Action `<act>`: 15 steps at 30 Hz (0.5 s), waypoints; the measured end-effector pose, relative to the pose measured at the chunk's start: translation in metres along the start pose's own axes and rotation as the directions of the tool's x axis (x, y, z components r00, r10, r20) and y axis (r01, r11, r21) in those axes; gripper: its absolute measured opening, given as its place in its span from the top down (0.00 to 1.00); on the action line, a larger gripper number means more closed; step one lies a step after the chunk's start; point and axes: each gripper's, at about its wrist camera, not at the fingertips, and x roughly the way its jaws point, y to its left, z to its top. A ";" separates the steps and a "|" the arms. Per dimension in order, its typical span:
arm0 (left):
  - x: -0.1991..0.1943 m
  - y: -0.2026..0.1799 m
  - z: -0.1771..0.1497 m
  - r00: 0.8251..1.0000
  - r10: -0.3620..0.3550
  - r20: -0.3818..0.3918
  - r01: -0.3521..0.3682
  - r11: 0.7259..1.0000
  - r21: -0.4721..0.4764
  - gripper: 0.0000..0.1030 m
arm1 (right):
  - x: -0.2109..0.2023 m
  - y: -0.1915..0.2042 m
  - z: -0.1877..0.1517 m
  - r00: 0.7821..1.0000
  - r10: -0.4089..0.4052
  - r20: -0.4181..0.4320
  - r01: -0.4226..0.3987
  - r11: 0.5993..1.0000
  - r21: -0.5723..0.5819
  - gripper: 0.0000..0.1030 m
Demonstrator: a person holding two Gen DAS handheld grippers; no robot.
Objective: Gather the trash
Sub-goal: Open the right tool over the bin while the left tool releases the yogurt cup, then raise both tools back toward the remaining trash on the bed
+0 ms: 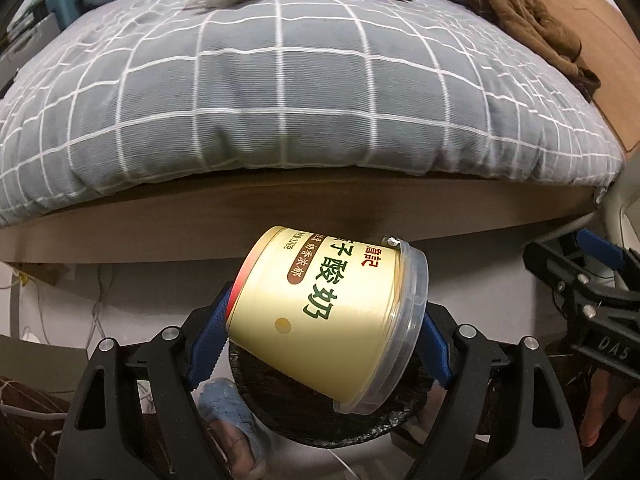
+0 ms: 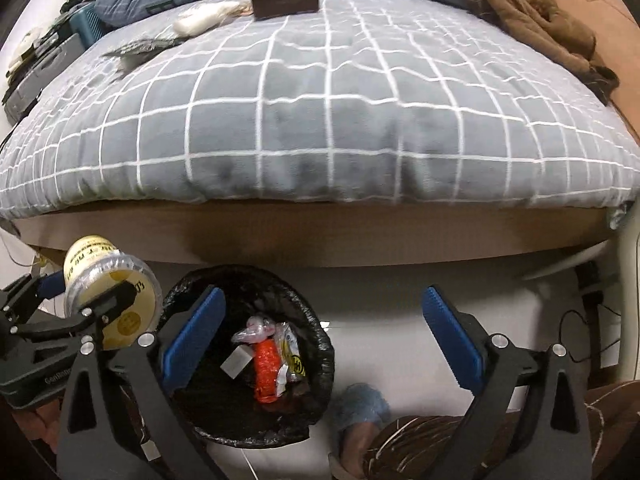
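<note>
A cream-yellow yogurt cup (image 1: 320, 320) with a clear lid lies tilted between the blue pads of my left gripper (image 1: 324, 336), which is shut on it. It hangs above the black-lined trash bin (image 1: 280, 404). In the right wrist view the same cup (image 2: 108, 300) shows at the left, just beside the bin's rim (image 2: 240, 276). My right gripper (image 2: 324, 332) stands open over the bin with nothing between its fingers. Inside the bin lie an orange wrapper (image 2: 266, 368), a small white box (image 2: 238, 364) and other wrappers.
A bed with a grey checked quilt (image 2: 320, 120) fills the view behind the bin. On it lie a white crumpled bag (image 2: 200, 20), a grey wrapper (image 2: 140, 48), a dark brown box (image 2: 284, 0) and a brown garment (image 2: 540, 20). A foot in a blue slipper (image 2: 360, 404) stands beside the bin.
</note>
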 end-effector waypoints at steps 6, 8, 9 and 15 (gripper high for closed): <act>0.008 -0.005 -0.004 1.000 0.012 -0.009 -0.012 1.000 0.002 0.16 | 0.000 -0.002 0.001 1.000 -0.004 0.001 0.004 1.000 0.006 0.08; 0.011 -0.005 -0.006 1.000 0.021 -0.008 -0.021 1.000 0.006 0.10 | 0.001 0.001 0.002 1.000 -0.005 0.004 0.005 1.000 -0.001 0.08; 0.011 -0.005 -0.006 1.000 0.030 -0.006 -0.030 1.000 0.007 0.08 | 0.001 0.002 0.002 1.000 -0.005 0.004 0.005 1.000 -0.002 0.08; 0.004 0.006 -0.001 0.998 0.059 0.024 -0.059 0.998 0.007 0.06 | -0.003 0.008 0.006 1.000 0.002 0.023 -0.002 1.000 -0.011 0.08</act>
